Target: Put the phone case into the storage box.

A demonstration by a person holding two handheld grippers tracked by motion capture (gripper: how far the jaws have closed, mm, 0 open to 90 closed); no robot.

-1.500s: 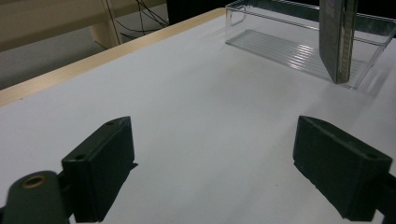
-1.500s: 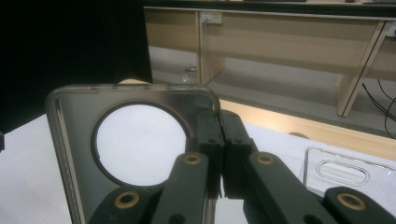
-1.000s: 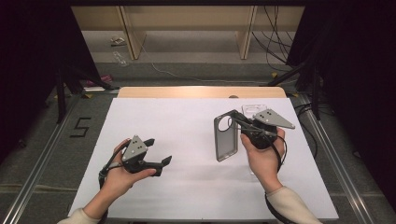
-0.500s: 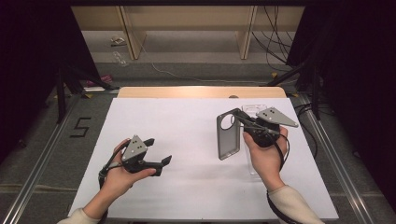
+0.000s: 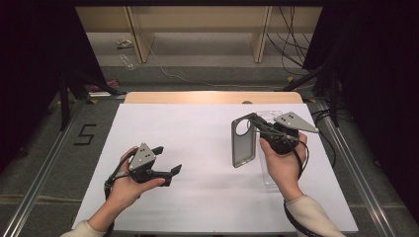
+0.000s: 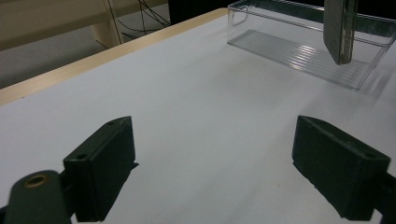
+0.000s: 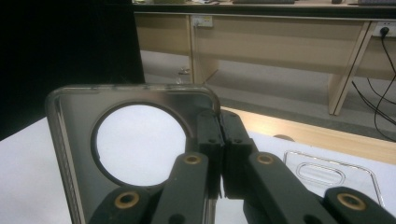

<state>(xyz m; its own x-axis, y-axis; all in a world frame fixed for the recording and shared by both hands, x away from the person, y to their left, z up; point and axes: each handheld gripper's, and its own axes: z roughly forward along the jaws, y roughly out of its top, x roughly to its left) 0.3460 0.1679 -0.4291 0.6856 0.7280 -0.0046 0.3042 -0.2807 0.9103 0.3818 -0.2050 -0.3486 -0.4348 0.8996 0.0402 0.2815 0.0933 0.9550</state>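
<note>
Right tool: I see its jaws pressed together on one long edge of the phone case, near the corner with the round camera cutout

Phone case: a smoky, see-through shell; I hold it up off the tabletop, standing on end with the cutout uppermost, at about 3 o'clock of the white sheet in the high view; in the right gripper view it sits at 9 o'clock of my jaws

Clear tray: lying on the tabletop under my right hand, just to the 3 o'clock side of the case; in the left gripper view it lies at 1 o'clock with the case's lower end hanging above it

Left tool: jaws spread wide with nothing between them, low over bare tabletop at 8 o'clock, well apart from the case

Left hand: wrapped around that tool's body
</note>
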